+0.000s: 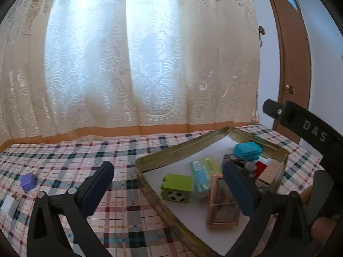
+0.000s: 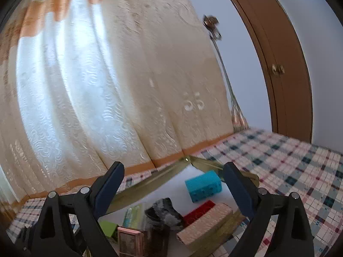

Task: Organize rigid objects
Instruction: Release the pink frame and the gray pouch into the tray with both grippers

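Note:
A shallow gold-rimmed tin tray (image 1: 171, 152) lies on the checked tablecloth and holds a green block (image 1: 176, 187), a blue block (image 1: 247, 151), a pale green packet (image 1: 202, 171), a pink framed box (image 1: 223, 205), a red block (image 1: 260, 167) and a cardboard box (image 1: 271, 172). My left gripper (image 1: 169, 190) is open and empty, its fingers straddling the tray's left rim. My right gripper (image 2: 173, 188) is open and empty above the tray (image 2: 148, 180), over the blue block (image 2: 203, 185), red block (image 2: 199, 212) and cardboard box (image 2: 205, 222). A purple cube (image 1: 28, 181) and a white cube (image 1: 8, 205) lie on the cloth at left.
A lace curtain (image 1: 128, 64) hangs along the table's far edge. A brown door (image 1: 293, 75) stands at the right. The other gripper's black body (image 1: 310, 132) reaches in from the right in the left wrist view. A dark grey object (image 2: 164, 212) lies mid-tray.

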A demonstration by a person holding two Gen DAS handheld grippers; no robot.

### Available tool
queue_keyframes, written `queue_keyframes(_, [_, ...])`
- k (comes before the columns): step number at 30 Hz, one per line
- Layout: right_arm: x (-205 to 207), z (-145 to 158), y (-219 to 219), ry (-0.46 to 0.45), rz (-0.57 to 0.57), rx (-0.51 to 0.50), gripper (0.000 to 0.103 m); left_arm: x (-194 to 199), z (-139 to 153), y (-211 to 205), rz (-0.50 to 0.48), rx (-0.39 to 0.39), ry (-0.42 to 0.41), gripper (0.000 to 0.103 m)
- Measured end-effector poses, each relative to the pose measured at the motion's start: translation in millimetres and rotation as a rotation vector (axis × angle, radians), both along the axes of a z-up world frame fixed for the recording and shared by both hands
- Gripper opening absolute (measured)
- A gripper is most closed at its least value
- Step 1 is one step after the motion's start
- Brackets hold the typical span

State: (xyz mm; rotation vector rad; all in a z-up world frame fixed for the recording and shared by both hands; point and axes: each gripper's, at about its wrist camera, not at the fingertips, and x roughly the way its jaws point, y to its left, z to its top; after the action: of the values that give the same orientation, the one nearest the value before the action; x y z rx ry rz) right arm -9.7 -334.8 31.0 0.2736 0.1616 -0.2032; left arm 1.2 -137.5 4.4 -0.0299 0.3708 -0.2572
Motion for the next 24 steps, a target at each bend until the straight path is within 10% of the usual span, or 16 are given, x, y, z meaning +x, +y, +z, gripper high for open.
queue_keyframes(10, [-3.8,-2.2,38.5,-0.035,-0.018,-0.246,0.096,-2.4,0.3,6.1,0.053,-0.001,-0.023,0.103])
queue_keyframes(24, [-8.5,-4.0,33.3,-0.077,0.021,-0.149,0.096,12.3,-3.0,33.7,0.211,0.038,0.014,0.103])
